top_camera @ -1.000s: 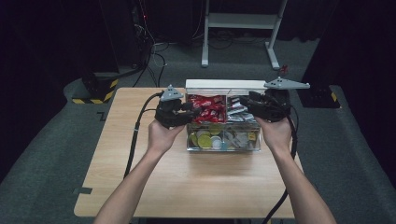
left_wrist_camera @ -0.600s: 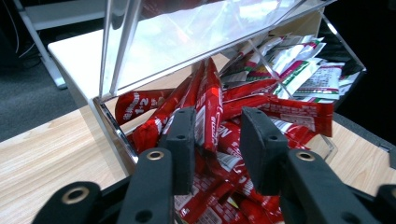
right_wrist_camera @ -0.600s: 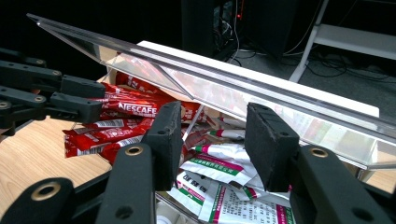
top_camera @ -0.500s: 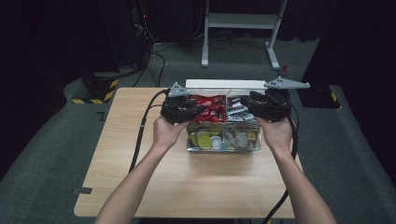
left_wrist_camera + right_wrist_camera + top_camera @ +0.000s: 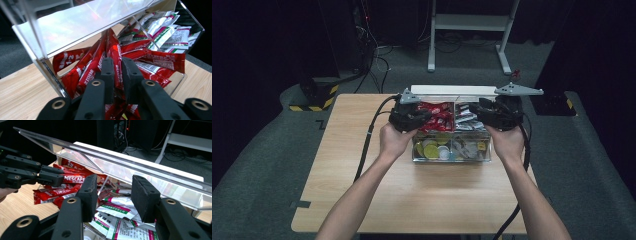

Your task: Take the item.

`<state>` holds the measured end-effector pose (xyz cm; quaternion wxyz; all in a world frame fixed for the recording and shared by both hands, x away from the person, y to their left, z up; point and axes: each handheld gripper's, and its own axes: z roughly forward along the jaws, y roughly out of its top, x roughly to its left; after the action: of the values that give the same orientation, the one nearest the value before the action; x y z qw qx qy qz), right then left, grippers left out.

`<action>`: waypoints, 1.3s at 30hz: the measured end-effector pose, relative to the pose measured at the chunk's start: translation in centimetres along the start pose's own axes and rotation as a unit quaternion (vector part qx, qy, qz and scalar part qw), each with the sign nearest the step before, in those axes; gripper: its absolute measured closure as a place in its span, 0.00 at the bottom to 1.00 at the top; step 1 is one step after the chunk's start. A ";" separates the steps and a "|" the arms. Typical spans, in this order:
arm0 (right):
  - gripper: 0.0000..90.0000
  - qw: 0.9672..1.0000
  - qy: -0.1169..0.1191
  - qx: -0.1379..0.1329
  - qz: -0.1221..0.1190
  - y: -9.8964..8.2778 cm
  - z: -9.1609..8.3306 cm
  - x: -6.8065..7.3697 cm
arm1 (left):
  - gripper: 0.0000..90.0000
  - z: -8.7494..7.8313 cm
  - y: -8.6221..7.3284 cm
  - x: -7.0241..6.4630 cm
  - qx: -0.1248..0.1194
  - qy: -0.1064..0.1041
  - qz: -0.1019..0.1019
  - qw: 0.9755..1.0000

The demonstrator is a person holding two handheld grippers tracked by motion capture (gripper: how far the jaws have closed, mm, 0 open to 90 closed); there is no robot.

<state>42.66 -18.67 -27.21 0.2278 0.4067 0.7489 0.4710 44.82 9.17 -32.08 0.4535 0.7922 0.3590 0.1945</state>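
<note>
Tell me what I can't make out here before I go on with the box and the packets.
- Left gripper: in its own view, nearly shut jaws straddle a red packet; actual pinch unclear.
- Front compartments of the clear box: high view, round items too small to identify.
- White packets: right gripper view, its open jaws cover them partly, print unreadable.
- Lid: cut off by frame edge.

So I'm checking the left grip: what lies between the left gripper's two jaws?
In the left gripper view, the left gripper has its jaws nearly together on a red sachet from the pile in the clear box.
</note>
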 end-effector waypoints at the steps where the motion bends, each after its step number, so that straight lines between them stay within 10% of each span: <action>1: 0.62 1.000 0.000 -0.001 0.002 0.0 0.0 0.0 | 0.90 -0.1 0.1 -0.1 -0.001 -0.001 0.002 1.000; 39: 0.62 1.000 0.005 -0.004 0.009 0.1 0.1 -0.1 | 0.94 -5.1 -0.8 0.3 -0.036 -0.042 0.008 0.998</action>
<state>42.85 -18.72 -27.15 0.2219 0.4101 0.7445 0.4778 41.40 12.62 -30.17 0.4946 0.7857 0.3263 0.1775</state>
